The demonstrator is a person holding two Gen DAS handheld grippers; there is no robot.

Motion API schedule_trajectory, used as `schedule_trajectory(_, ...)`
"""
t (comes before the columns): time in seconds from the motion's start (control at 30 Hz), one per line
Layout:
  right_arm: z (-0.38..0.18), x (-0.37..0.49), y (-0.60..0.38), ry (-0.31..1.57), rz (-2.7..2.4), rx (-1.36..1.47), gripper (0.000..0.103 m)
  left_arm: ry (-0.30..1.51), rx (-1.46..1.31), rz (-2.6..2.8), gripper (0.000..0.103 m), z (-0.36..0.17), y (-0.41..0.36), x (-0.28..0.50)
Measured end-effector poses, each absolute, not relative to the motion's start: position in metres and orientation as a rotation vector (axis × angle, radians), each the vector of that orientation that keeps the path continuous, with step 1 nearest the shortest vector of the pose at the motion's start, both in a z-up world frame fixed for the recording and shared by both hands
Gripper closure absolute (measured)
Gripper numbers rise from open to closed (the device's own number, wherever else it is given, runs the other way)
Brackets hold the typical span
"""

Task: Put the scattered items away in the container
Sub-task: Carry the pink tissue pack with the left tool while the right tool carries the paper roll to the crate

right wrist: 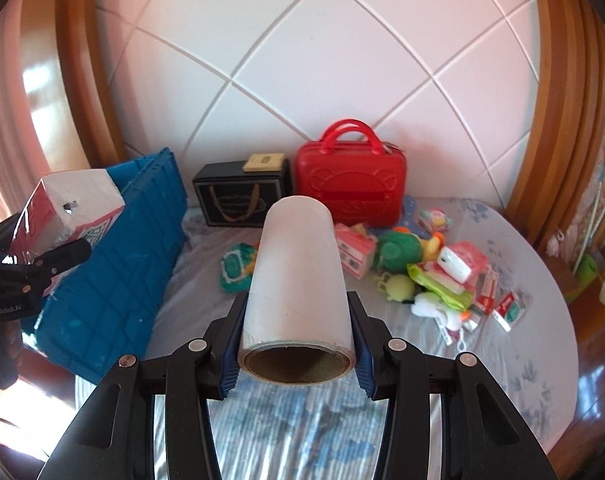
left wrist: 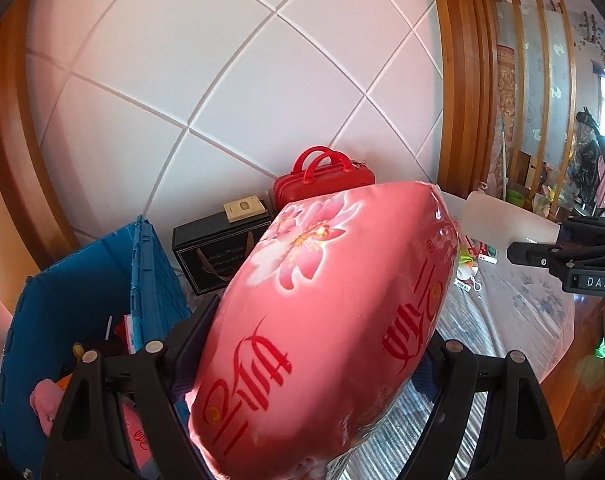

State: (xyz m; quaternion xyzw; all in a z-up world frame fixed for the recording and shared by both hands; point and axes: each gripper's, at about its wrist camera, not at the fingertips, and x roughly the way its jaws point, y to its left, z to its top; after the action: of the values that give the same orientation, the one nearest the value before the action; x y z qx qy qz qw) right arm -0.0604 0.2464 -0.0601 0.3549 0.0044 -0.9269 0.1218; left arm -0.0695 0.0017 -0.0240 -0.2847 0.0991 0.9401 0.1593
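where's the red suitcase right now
In the right wrist view the red suitcase stands upright at the back of the table against the white wall, right of the black gift box, behind the toy pile.

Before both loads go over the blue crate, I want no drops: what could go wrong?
The left hand-held gripper holds the bulky, glossy pink pack at one end; it could slip or tilt out. The right hand-held gripper grips the smooth white roll near one end; it could slide free. The blue crate already holds items.
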Motion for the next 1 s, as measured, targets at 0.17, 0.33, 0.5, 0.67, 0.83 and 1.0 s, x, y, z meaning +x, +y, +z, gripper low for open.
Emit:
schedule_trajectory(0.17, -0.05, -0.062, 0.206, 0.047, -2.652, 0.992, 0.058, 0.242, -0.791, 2.742, 0.02, -0.011, -0.03, -0.063)
schedule_trajectory(0.33, -0.041, -0.063, 0.163, 0.093, -2.591, 0.958, 0.058, 0.192, -0.781, 2.811, 0.02, -0.004, -0.072, -0.059)
schedule_trajectory(0.5, -0.033, -0.064, 0.119, 0.145, -2.529, 0.917, 0.058, 0.153, -0.794, 2.878, 0.02, -0.002, -0.114, -0.053)
schedule_trajectory(0.67, -0.022, -0.065, 0.067, 0.188, -2.456, 0.864, 0.058, 0.125, -0.807, 2.938, 0.02, -0.003, -0.152, -0.047)
schedule_trajectory(0.83, -0.018, -0.06, 0.015, 0.223, -2.378, 0.817, 0.058, 0.105, -0.821, 2.998, 0.02, -0.004, -0.189, -0.041)
schedule_trajectory(1.0, -0.02, -0.053, -0.03, 0.245, -2.309, 0.798, 0.058, 0.099, -0.862, 3.043, 0.02, -0.01, -0.224, -0.035)
